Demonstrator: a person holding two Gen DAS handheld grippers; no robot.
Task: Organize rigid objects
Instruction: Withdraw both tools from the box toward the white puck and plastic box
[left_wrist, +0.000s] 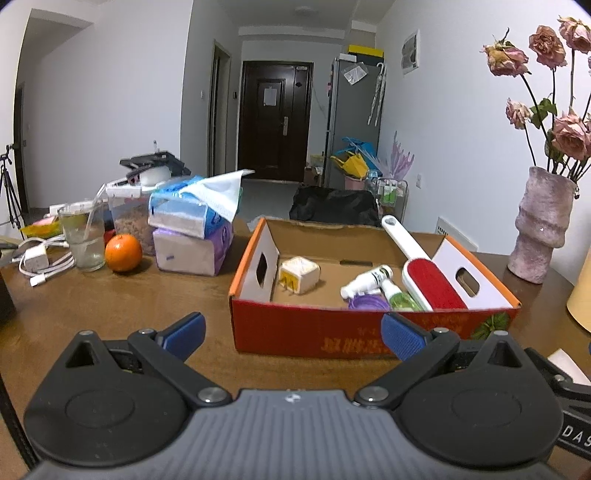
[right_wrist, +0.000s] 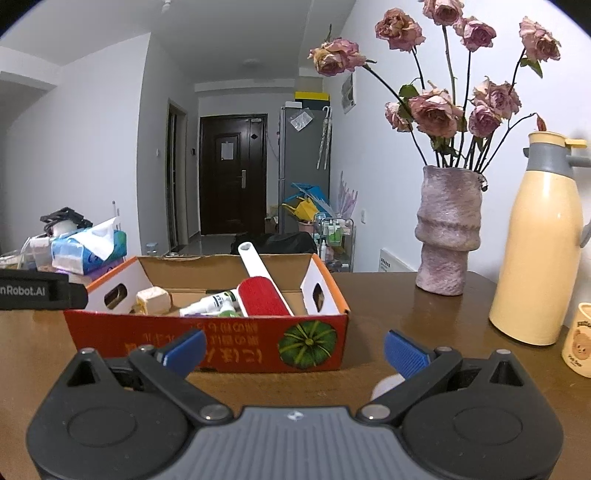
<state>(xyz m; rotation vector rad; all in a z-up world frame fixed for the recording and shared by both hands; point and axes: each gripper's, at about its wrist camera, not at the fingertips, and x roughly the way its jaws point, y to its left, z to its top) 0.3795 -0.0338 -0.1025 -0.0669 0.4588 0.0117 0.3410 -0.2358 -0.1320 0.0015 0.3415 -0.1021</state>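
brown tabletop (left_wrist: 110, 306) stretched ahead of both tools. the left gripper (left_wrist: 291, 332) and right gripper (right_wrist: 295, 349) were spread, holding nothing. the cardboard box (right_wrist: 207, 336) sat just ahead of both, its lint brush (left_wrist: 424, 269) handle pointing up and away; neither looked clearly nearer.

Both wrist cameras sit low, facing the shared box (left_wrist: 332, 328) (doorway behind).
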